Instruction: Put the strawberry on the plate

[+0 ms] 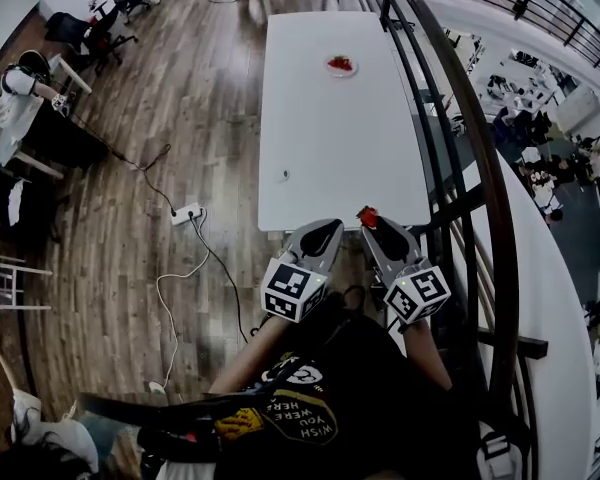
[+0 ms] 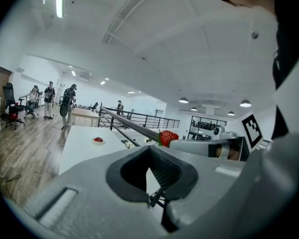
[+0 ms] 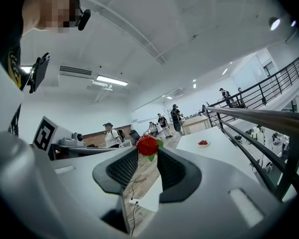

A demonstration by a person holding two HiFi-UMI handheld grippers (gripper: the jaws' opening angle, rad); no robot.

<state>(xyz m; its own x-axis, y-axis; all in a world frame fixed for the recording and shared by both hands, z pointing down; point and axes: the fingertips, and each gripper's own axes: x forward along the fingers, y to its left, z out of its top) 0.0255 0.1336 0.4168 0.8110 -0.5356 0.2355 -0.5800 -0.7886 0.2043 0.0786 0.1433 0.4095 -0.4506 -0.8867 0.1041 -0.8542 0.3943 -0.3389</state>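
Strawberry (image 3: 147,145) pinched at tips of right gripper (image 1: 372,226), which I held at near edge of white table (image 1: 320,158), plate (image 1: 341,65) well apart at far end, left gripper (image 1: 325,230) alongside, jaws together, empty.

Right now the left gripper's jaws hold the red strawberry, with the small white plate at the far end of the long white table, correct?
No: the jaws of the right gripper hold the red strawberry, as the right gripper view shows. The rest stands.
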